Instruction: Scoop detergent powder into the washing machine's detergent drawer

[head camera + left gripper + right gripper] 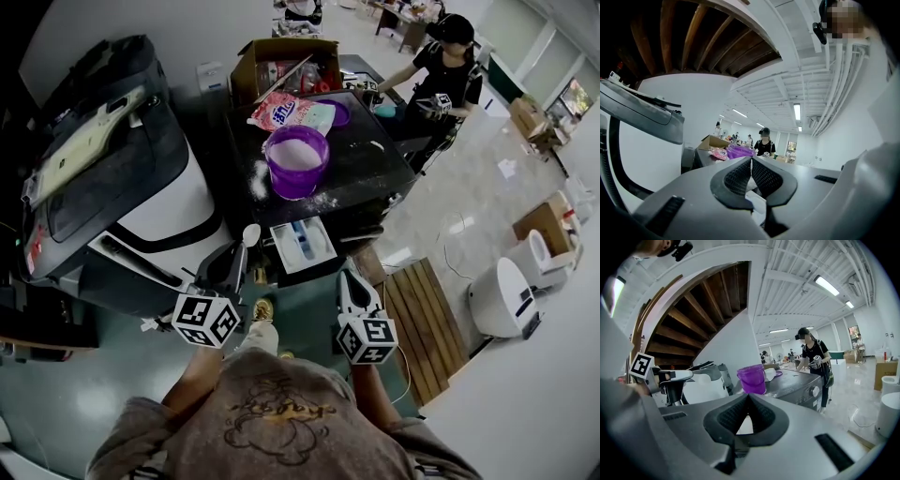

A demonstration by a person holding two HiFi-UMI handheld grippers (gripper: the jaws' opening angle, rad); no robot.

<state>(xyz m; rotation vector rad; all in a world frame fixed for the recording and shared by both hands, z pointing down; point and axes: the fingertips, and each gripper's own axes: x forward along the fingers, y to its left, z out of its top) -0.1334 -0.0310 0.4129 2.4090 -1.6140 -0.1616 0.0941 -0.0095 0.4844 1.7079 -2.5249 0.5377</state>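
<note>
While drawer (pixel 302 246) open, left tool (pixel 239 259) grips scoop (pixel 251 232), right tool (pixel 346 276) closed

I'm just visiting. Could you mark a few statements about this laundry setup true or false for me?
1. The purple bucket holds white powder. True.
2. The detergent drawer is pushed shut. False: it stands pulled open.
3. The right gripper grips the bucket. False: its jaws are together, empty, well short of it.
4. The left gripper holds a white scoop. True.
5. Another person stands beyond the washing machine. True.
</note>
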